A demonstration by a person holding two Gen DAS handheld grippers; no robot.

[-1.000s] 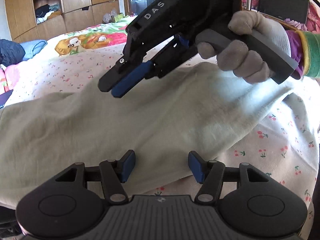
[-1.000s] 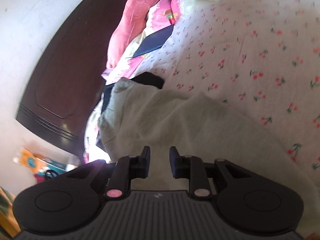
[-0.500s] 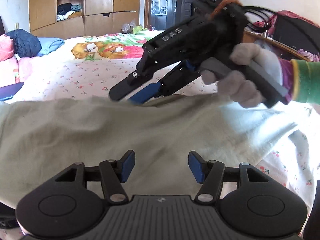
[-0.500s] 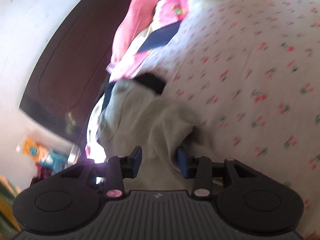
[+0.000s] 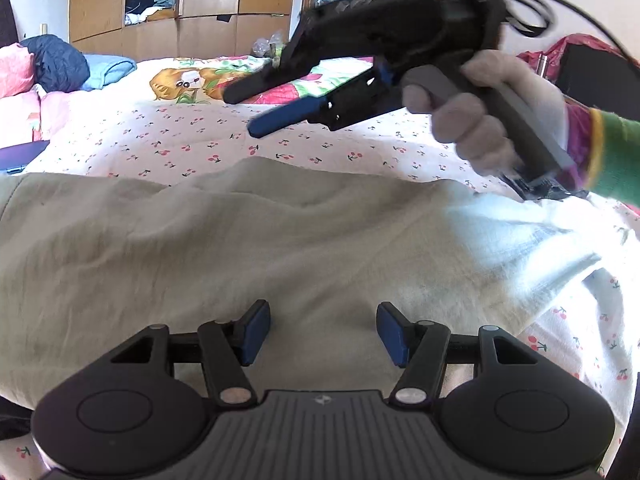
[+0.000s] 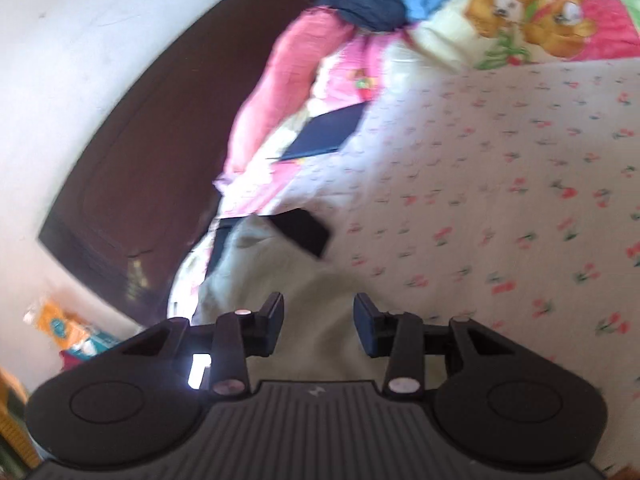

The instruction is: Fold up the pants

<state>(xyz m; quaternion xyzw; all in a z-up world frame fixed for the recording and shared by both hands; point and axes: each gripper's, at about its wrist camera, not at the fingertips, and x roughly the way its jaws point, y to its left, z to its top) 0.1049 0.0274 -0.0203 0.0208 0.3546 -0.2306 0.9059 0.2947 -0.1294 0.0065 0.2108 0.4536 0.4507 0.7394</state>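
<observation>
Left tongs [image 5: 319, 334] spread wide above pale pants [image 5: 248, 248], nothing between the pads. Right tongs [image 5: 256, 114] raised clear of the fabric, gripped by a gloved hand [image 5: 480, 120]; seen only from the left wrist. Right tongs [image 6: 319, 324] partly open after just widening, empty, over the pants [image 6: 312, 288]. Pants spread across the cherry-print bed [image 5: 360, 148]. Dark headboard [image 6: 140, 140] and pink bedding [image 6: 280, 80] plain only from the right wrist; wardrobe [image 5: 180, 4] only from the left.

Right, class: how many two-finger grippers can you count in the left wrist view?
2. The left gripper sits at the bottom edge, open over the pale beige pants; the right gripper hangs above the cherry-print bedsheet, open too.
</observation>
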